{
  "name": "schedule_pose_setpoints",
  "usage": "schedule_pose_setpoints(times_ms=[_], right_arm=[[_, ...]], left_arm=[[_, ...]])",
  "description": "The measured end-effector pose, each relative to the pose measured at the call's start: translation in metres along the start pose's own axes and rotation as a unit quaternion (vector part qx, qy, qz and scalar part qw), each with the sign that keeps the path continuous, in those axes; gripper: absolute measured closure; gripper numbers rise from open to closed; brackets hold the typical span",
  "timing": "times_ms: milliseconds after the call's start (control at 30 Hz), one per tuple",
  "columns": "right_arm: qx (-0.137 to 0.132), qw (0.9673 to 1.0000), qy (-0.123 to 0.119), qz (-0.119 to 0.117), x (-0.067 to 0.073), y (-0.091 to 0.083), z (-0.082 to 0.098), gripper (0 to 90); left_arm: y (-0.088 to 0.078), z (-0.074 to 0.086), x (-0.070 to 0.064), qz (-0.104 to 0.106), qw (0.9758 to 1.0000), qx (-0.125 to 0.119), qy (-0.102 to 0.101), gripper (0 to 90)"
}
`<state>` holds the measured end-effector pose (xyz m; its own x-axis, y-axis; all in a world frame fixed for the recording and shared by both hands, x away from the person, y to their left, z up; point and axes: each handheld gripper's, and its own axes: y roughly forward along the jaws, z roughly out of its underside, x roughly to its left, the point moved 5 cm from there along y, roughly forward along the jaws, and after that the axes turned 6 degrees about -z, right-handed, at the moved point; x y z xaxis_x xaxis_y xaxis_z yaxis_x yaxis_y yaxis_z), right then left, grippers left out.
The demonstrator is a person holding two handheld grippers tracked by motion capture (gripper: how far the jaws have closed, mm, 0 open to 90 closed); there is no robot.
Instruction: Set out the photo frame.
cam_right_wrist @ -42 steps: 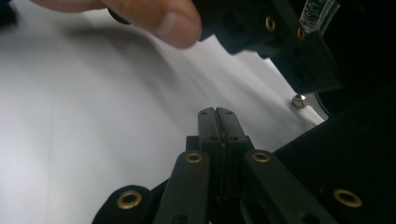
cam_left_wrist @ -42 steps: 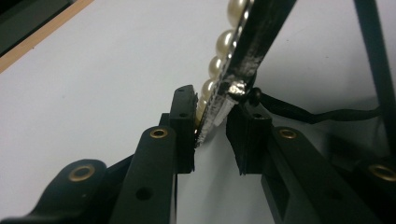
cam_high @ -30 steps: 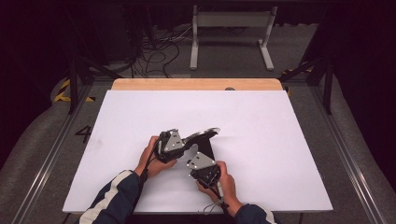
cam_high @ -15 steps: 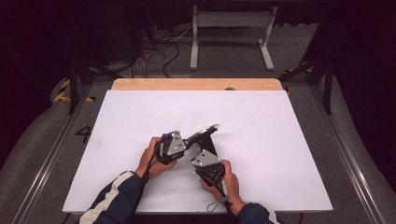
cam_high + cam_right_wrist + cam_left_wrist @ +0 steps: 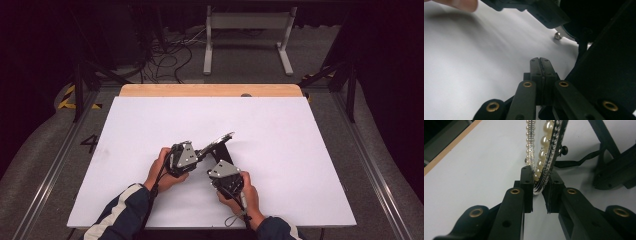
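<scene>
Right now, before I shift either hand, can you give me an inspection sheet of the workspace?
Surface: white table top, wooden strip at its far edge.
Job's things: pearl-rimmed frame, lifted at a tilt, black stand behind it.
Clutter: nothing seen.
Grippers: left gripper clamps the frame's rim; right gripper shut with nothing between its jaws, beside the stand.
Cables: a cable trails from the right gripper; loose floor cables beyond the table.
Surroundings: dark floor, metal rack behind.

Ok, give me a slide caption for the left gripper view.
Left tool grips the rim of a pearl-edged frame above the white table.
</scene>
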<state>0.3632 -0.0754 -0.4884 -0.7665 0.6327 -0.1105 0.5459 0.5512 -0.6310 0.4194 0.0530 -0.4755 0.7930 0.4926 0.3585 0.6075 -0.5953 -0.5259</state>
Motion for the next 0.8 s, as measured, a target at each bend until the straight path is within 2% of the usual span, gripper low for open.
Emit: schedule_pose_setpoints(times_ms=[367,567,800], right_arm=[[0.001,1.0000,0.005,0.000,-0.007,-0.003,0.003,90.0],[0.000,0.9998,0.017,-0.004,-0.012,-0.006,0.005,90.0],[-0.003,0.9997,0.020,-0.011,-0.019,-0.009,0.008,90.0]], left_arm=[[-0.002,0.000,-0.003,0.005,1.0000,0.001,-0.001,78.7],[-0.004,-0.001,-0.006,0.010,0.9999,0.001,0.007,78.4],[-0.005,-0.004,-0.010,0.013,0.9997,-0.002,0.021,77.7]])
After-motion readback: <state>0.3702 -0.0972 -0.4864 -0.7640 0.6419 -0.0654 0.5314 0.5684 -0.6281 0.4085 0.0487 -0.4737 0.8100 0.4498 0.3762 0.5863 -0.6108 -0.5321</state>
